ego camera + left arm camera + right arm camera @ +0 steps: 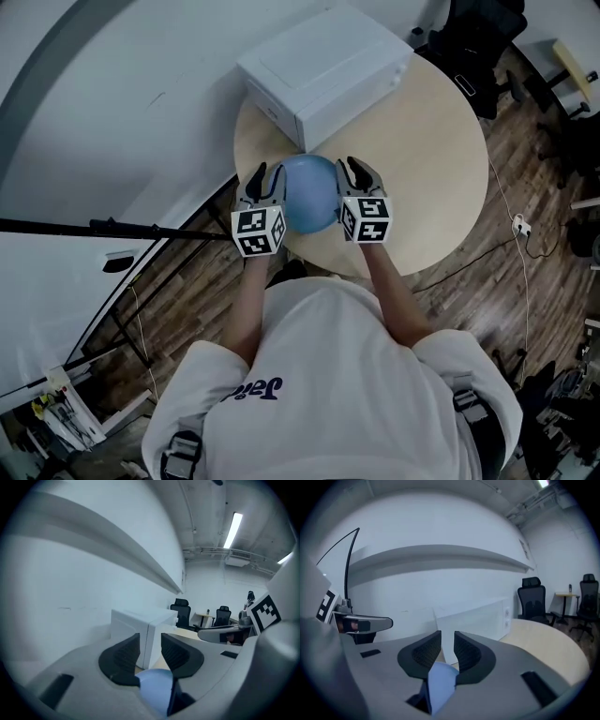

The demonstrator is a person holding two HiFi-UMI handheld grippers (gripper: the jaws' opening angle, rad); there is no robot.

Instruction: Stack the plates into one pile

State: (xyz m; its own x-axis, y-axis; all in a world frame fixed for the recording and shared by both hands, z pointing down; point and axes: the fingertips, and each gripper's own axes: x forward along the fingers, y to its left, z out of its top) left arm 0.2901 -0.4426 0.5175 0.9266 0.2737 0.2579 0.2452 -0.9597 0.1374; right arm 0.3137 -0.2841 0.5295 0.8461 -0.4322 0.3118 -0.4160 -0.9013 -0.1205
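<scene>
**Blue plate held between both grippers**

Head view: my left gripper (269, 178) and right gripper (359, 173) hold a round blue plate (309, 192) above the round beige tabletop (422, 169). Left gripper view: my fingers (123, 658) clamp its rim. Right gripper view: my fingers (423, 656) clamp the opposite rim.

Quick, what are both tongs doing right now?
Left tongs: closed on the blue plate, at its left edge.
Right tongs: closed on the same plate, at its right edge.

A plate (309, 192) sits between the left gripper (265, 180) and the right gripper (357, 174), over a table (441, 169); a box (323, 70) stands behind it.
</scene>
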